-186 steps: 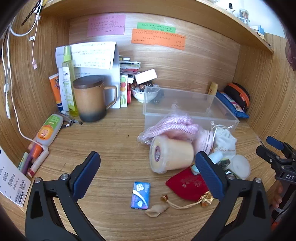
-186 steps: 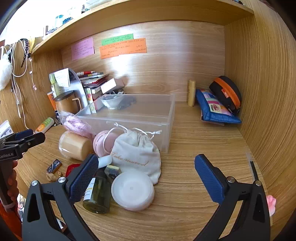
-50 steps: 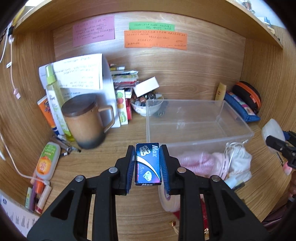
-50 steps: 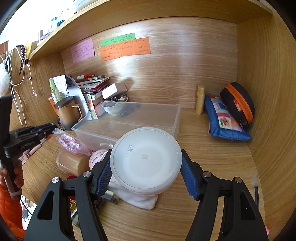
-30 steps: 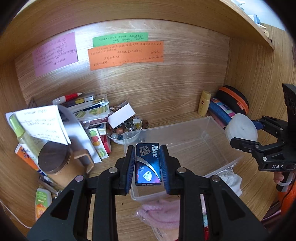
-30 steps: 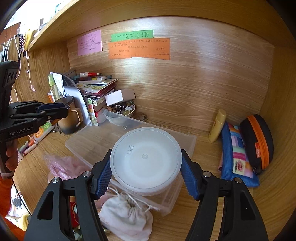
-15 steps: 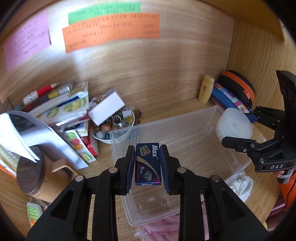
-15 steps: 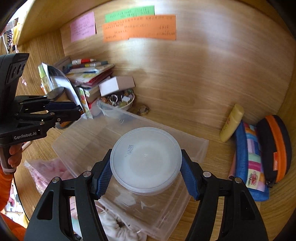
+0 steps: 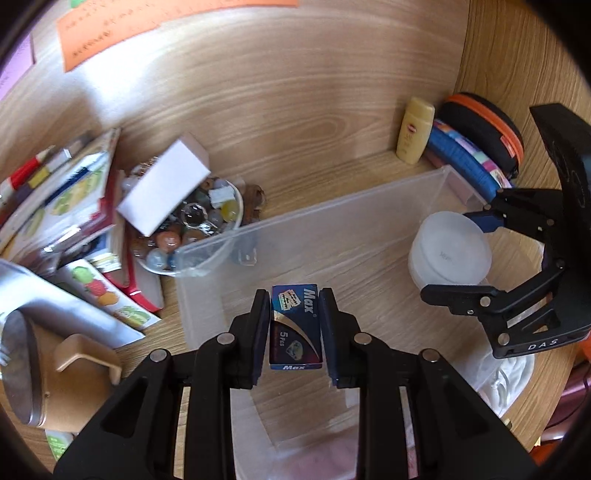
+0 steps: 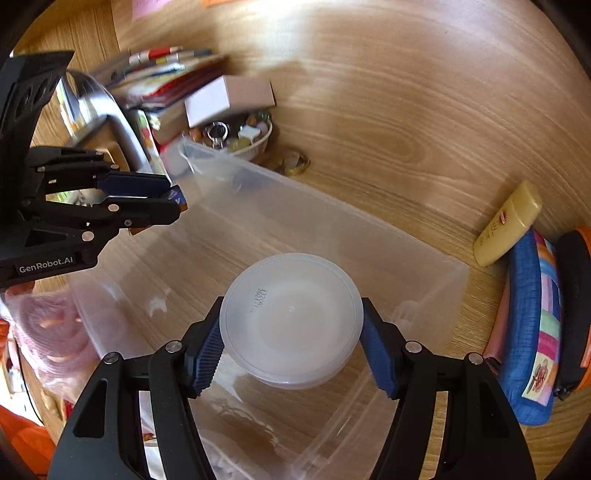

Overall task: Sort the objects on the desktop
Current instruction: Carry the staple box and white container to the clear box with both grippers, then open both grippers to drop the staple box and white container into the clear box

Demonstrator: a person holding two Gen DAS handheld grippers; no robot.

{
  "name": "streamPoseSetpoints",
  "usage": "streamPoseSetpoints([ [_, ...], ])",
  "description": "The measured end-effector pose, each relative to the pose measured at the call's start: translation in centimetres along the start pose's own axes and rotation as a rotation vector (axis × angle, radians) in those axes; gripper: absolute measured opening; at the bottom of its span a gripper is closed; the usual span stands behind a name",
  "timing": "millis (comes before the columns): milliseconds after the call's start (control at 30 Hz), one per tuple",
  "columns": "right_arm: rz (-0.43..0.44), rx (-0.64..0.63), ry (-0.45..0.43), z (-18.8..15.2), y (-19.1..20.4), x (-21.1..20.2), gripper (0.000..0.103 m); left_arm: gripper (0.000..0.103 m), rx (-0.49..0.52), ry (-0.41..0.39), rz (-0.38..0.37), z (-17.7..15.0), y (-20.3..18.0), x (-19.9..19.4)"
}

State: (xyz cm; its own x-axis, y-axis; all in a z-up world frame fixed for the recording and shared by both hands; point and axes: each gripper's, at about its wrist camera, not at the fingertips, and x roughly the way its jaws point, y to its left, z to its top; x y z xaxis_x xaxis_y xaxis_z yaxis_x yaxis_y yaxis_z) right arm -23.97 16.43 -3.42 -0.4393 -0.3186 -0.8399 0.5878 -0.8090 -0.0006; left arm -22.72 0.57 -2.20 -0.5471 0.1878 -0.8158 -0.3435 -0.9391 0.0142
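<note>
Blue-and-black razor-blade box (image 9: pixel 295 326), marked "Max 5 pcs", sits clamped upright between the pads of the left gripper (image 9: pixel 294 328) at lower centre of the left wrist frame, held above the floor of the clear plastic bin (image 9: pixel 373 206). In the right wrist frame the right gripper (image 10: pixel 291 347) clasps a round white lidded container (image 10: pixel 291 317) by its sides, lower centre, also over the bin's interior. Each gripper shows in the other's view: the right one at the right edge of the left frame with the container, the left one at the left edge of the right frame with the box's end just showing (image 10: pixel 176 195).

Beyond the bin's far wall: a bowl of beads and trinkets (image 9: pixel 192 225) with a white card box (image 9: pixel 164 190) resting on it, upper left. Books (image 9: pixel 66 192) further left. Brown mug (image 9: pixel 55 365) at lower left. Upper right corner: yellow tube (image 9: pixel 413 131), blue pouch (image 9: pixel 465 162), black-and-orange case (image 9: pixel 487 129). Wooden desk (image 9: pixel 332 173), wooden back wall with an orange note (image 9: pixel 155 18).
</note>
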Motion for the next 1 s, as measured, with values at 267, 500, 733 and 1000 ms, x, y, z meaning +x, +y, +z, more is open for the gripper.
streamPoseSetpoints([
  [267,-0.035,-0.045,0.064,0.2,0.6,0.8,0.064,0.026,0.026,0.047,-0.031,0.0,-0.8,1.6],
  [500,-0.073,-0.083,0.140,0.4,1.1,1.5,0.064,0.026,0.055,0.090,-0.019,0.0,-1.1,2.9],
  [733,-0.119,-0.090,0.191,0.6,1.6,2.2,0.066,0.026,0.059,0.091,-0.019,0.0,-1.1,3.0],
  [1000,-0.135,-0.082,0.215,0.8,2.1,2.6,0.068,0.034,0.075,0.076,-0.019,0.2,-1.2,2.1],
])
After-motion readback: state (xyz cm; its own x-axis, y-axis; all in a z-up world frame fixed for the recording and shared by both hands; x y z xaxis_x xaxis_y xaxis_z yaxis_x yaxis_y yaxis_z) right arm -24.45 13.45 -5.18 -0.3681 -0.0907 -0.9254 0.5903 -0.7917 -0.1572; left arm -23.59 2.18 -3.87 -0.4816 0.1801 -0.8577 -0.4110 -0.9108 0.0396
